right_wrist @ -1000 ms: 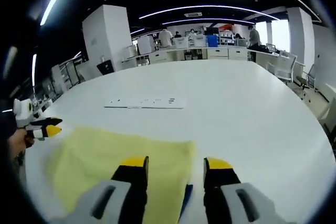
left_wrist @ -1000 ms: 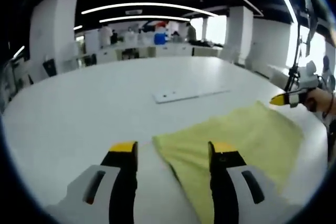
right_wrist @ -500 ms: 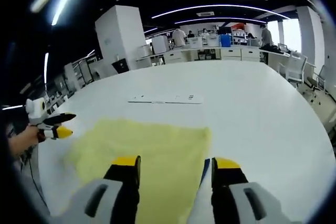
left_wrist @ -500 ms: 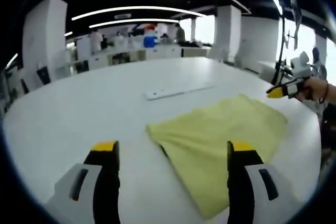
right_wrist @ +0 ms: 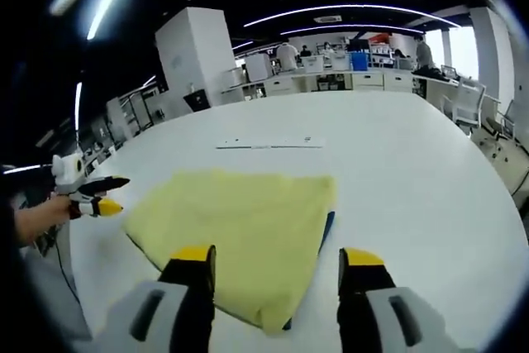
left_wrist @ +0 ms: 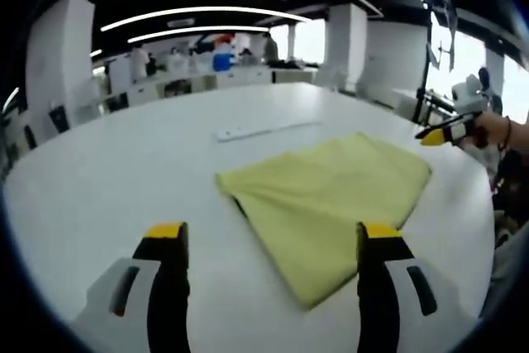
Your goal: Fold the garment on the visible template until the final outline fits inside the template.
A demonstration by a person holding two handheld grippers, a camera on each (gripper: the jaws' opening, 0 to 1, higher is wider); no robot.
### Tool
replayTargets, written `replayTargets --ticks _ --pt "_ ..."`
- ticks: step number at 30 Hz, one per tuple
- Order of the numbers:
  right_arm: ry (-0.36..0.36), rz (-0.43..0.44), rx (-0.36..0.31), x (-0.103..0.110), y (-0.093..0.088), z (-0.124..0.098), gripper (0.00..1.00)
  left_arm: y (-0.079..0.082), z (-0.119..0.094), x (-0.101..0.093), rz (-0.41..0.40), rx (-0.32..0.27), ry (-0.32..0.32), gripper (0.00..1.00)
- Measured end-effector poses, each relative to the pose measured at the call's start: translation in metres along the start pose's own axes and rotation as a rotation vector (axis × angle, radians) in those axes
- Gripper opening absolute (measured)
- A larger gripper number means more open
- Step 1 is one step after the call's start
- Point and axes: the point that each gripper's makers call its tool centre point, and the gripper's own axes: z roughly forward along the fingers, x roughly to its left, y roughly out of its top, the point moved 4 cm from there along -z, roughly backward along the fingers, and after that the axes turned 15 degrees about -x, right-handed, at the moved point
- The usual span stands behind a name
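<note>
Folded pale-yellow cloth garment (left_wrist: 326,196) lies flat on the white round worktop (left_wrist: 124,171), a dark blue edge (right_wrist: 328,225) peeking from under its side. My left tongs (left_wrist: 269,241) are spread wide, released, holding nothing, above the worktop short of the cloth. My right tongs (right_wrist: 277,262) likewise gape, empty, over the garment's near corner. A thin white strip (right_wrist: 269,145) lies beyond the garment.
</note>
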Motion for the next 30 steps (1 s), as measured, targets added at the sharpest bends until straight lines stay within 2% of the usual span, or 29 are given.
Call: replayTargets --ticks 6,8,14,22,25,30 --pt "0.016 0.011 0.014 0.005 -0.010 -0.011 0.46 -0.008 -0.008 -0.003 -0.017 0.003 0.017 0.69" --pt "0.014 0.013 0.015 0.005 -0.012 -0.013 0.42 -0.008 -0.014 -0.009 -0.026 0.006 0.014 0.66" --pt "-0.001 0.021 0.039 0.005 -0.024 -0.020 0.34 -0.021 -0.015 -0.012 -0.057 0.033 0.004 0.61" --pt "-0.021 0.038 0.071 0.007 -0.041 -0.029 0.23 -0.042 -0.016 -0.018 -0.093 0.084 -0.023 0.46" --pt "-0.022 0.048 0.076 0.005 -0.046 -0.027 0.18 -0.045 -0.016 -0.023 -0.108 0.095 -0.040 0.39" --pt "-0.030 0.057 0.082 0.003 -0.049 -0.026 0.13 -0.048 -0.015 -0.025 -0.104 0.097 -0.052 0.34"
